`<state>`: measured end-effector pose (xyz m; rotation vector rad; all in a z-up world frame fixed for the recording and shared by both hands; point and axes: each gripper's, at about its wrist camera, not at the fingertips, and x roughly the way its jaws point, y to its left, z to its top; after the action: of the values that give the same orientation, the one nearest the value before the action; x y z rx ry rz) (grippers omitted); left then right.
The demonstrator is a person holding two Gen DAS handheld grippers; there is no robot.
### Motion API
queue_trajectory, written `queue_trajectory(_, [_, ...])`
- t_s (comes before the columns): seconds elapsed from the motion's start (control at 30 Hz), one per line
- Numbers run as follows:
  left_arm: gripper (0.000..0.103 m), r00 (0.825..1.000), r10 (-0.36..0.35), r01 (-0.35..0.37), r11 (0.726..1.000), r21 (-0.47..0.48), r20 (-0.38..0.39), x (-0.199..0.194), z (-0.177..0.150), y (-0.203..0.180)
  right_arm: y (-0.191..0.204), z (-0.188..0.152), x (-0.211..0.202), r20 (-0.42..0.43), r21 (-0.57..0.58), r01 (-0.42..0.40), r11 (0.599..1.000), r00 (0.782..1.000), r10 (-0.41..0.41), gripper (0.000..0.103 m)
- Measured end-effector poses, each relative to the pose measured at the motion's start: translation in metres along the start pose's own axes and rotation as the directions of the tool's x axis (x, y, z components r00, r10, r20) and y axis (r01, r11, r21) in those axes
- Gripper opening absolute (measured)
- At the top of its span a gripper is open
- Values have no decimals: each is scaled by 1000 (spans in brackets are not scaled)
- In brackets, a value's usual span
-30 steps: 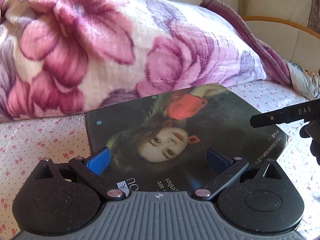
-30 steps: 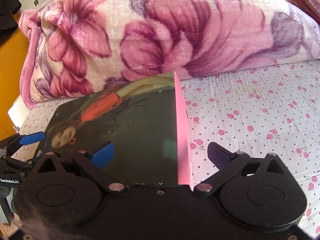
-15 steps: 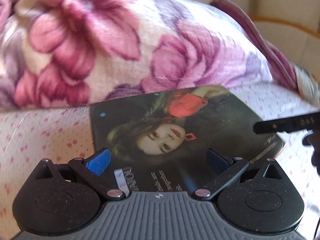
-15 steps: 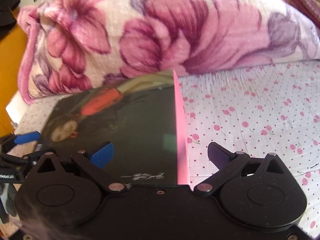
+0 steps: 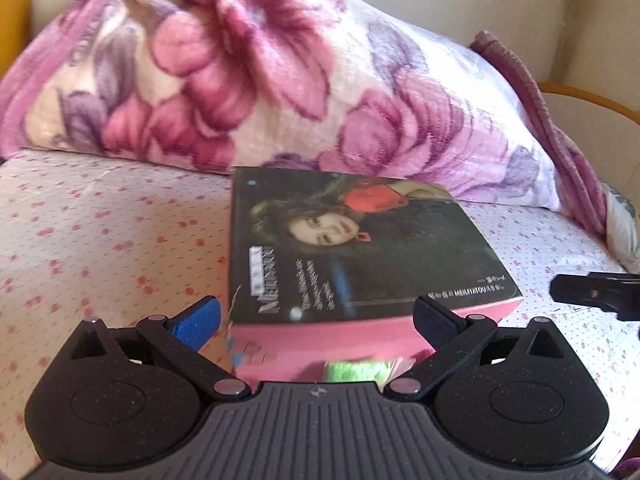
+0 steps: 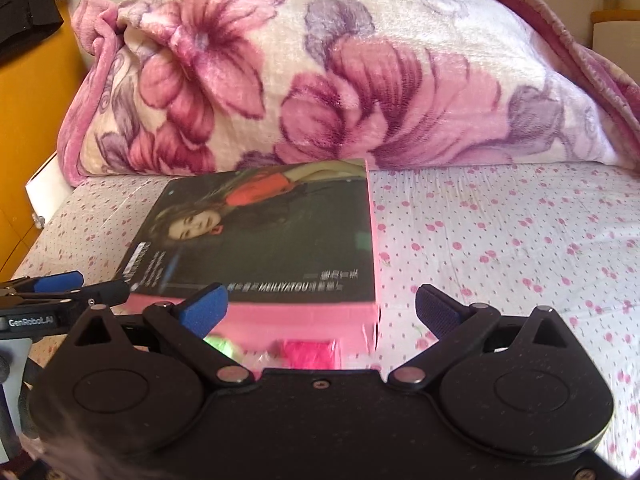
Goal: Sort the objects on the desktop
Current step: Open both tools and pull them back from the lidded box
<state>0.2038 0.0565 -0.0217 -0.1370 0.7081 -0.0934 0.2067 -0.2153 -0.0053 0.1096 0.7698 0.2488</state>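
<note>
On the bed [image 6: 500, 240], against a floral blanket [image 6: 320, 72]: one pink box [image 5: 360, 248], lying flat on the dotted sheet, its far edge touching or nearly touching the blanket (contact not resolvable).

Lid: dark, printed with a woman's portrait; sitting closed. Near wall: pink, with a window showing green and magenta contents, identity too blurred to tell.

Left hand-held gripper [image 5: 316, 318]: released, jaws spread wide, hovering just in front of the box's near wall, grasping nothing. Its blue pad [image 5: 196, 322] is lying off the box's left corner.

Right hand-held gripper [image 6: 322, 308]: likewise released and empty, jaws straddling the box's near right corner. In this view the left hand-held gripper is showing at the left edge, just beside the box.

Step in hand, by judgement: placing of the box appears complete; both tools are standing clear of it, so the sort is between items (no other object to sort is showing in either view).

Next move, by judgement: backing away without nudging the box, then locating another item.
</note>
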Motion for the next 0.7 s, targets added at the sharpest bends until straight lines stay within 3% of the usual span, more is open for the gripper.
queue_trajectory(0.23, [103, 999, 42, -41, 997, -65, 7, -45, -22, -5, 11, -16, -41, 10, -4, 29, 1000, 1000, -28, 102])
queue_trajectory(0.7, [103, 995, 99, -100, 995, 4, 18, -129, -76, -42, 32, -74, -110, -5, 13, 27, 1000, 1000, -26, 102])
